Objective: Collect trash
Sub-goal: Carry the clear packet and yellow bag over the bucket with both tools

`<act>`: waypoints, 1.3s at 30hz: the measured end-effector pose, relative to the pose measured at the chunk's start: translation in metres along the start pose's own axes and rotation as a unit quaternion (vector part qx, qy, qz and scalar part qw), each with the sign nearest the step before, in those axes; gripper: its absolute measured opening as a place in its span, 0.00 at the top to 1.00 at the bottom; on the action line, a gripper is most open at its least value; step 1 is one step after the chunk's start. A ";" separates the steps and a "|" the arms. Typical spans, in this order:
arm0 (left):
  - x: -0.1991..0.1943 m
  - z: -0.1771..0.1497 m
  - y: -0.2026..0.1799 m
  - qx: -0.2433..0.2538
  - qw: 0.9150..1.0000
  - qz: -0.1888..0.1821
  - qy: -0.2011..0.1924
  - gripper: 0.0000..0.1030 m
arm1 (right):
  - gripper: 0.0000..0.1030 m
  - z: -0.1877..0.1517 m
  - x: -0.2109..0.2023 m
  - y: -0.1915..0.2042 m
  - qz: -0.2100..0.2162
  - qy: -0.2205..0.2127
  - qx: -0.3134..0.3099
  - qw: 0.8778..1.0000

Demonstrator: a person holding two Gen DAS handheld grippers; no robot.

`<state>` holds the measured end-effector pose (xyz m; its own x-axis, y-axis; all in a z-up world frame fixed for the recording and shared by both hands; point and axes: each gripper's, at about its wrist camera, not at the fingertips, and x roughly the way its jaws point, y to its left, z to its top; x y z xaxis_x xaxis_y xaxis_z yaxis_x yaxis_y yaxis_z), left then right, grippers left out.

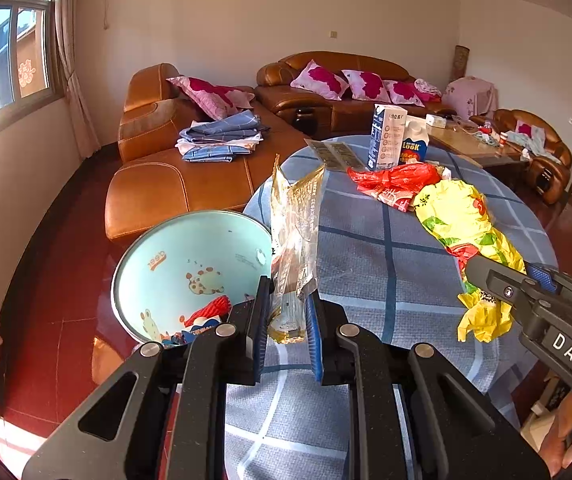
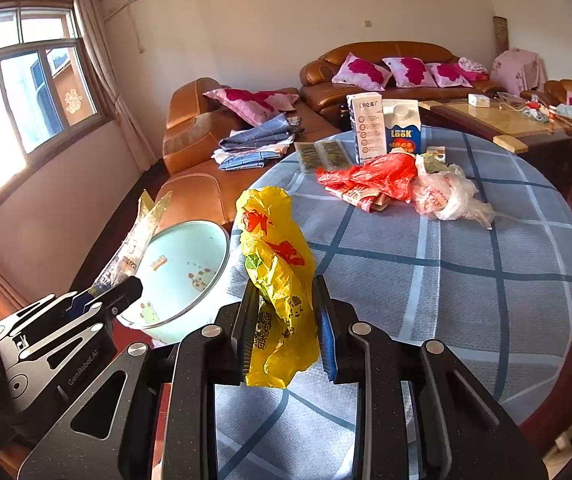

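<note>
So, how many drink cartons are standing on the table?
2. The tall white and blue carton and the shorter white and blue carton with a round cap stand side by side at the far edge. Others may be hidden.

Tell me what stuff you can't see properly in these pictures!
- Bottom of the bin: left wrist view, the left gripper covers it; only a red scrap shows.
- Print on the clear wrapper: too small and crumpled, both views.
- Lower end of the yellow bag: right wrist view, hidden between the right gripper pads.
- Things on the coffee table: too small, both views.
</note>
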<state>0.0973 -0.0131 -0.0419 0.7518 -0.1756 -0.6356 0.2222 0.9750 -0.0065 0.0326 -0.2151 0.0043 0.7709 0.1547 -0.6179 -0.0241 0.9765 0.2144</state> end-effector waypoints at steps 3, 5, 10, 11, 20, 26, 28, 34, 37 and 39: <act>0.001 -0.002 0.003 -0.002 1.000 -0.001 0.003 0.84 | 0.73 -0.001 0.002 0.002 0.003 0.003 -0.003 1.000; 0.003 -0.001 0.003 -0.003 1.000 -0.001 0.004 0.84 | 0.73 -0.002 0.004 0.003 0.004 0.004 -0.004 1.000; 0.006 -0.003 0.008 -0.007 1.000 0.001 0.006 0.84 | 0.73 -0.004 0.009 0.007 0.010 0.012 -0.003 1.000; 0.006 -0.003 0.009 -0.008 1.000 0.002 0.007 0.84 | 0.73 -0.004 0.010 0.009 0.012 0.014 -0.005 1.000; 0.013 -0.005 0.024 -0.023 0.999 0.019 0.014 0.84 | 0.73 0.000 0.024 0.026 0.029 0.022 -0.020 0.999; 0.019 -0.006 0.040 -0.037 0.999 0.031 0.018 0.84 | 0.73 0.006 0.037 0.044 0.043 0.025 -0.034 0.998; 0.022 -0.006 0.047 -0.042 0.998 0.035 0.020 0.84 | 0.73 0.008 0.042 0.051 0.047 0.027 -0.039 0.998; 0.032 -0.008 0.068 -0.058 0.997 0.050 0.030 0.84 | 0.73 0.013 0.058 0.070 0.059 0.034 -0.052 0.996; 0.039 -0.007 0.078 -0.064 0.996 0.059 0.035 0.84 | 0.73 0.015 0.068 0.078 0.064 0.038 -0.055 0.996; 0.044 -0.006 0.085 -0.068 0.995 0.063 0.040 0.84 | 0.73 0.017 0.077 0.082 0.067 0.044 -0.056 0.995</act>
<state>0.1455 0.0628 -0.0756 0.7160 -0.0439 -0.6967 0.0382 0.9990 -0.0237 0.1011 -0.1255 -0.0127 0.6979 0.2931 -0.6535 -0.1980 0.9558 0.2173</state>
